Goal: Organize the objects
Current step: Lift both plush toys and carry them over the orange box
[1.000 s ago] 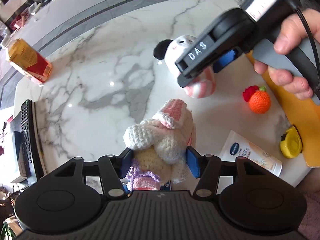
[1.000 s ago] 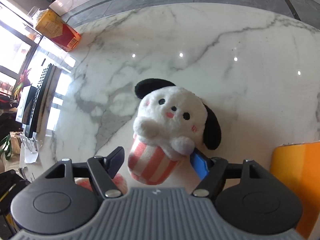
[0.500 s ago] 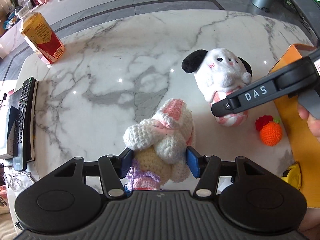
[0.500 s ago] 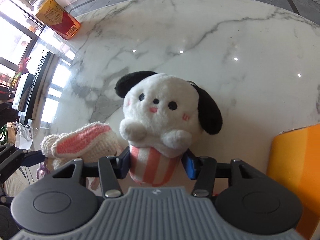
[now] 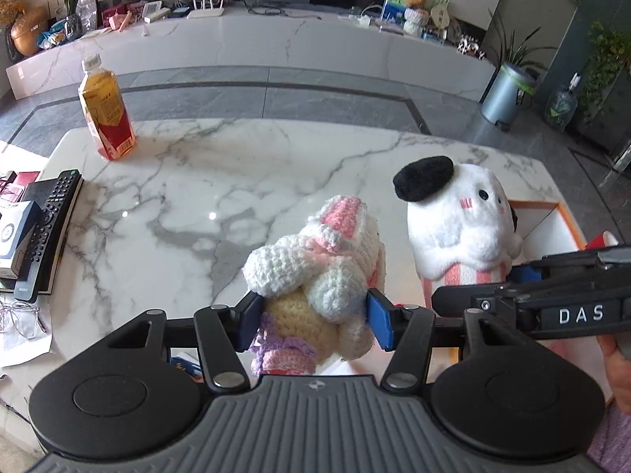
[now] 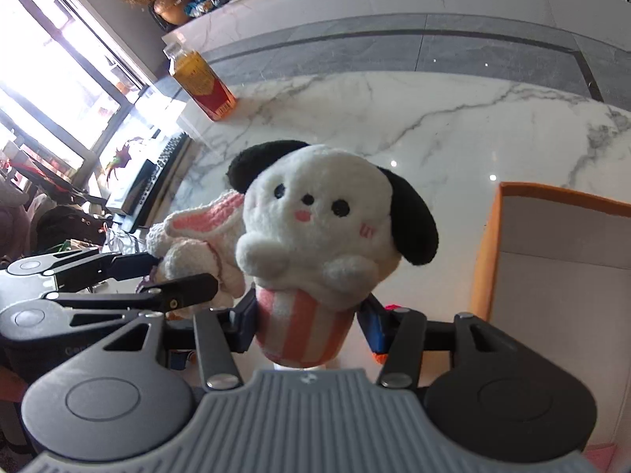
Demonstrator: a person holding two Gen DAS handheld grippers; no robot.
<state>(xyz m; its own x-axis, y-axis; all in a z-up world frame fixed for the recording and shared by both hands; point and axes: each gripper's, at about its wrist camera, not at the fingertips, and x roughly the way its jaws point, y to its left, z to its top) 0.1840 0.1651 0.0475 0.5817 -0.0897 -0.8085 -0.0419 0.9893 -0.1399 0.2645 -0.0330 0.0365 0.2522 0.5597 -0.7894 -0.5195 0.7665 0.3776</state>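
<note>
Crocheted rabbit [image 5: 315, 268] left of plush dog [image 5: 457, 224].

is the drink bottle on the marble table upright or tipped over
Upright. The drink bottle stands on its base on the marble table, white cap on top, in both views.

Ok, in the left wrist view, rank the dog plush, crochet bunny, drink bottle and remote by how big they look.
1. Dog plush and crochet bunny: look alike in size, and both sit close to the camera, so no ranking between them.
2. Remote.
3. Drink bottle: smallest, though it stands farthest away.
</note>
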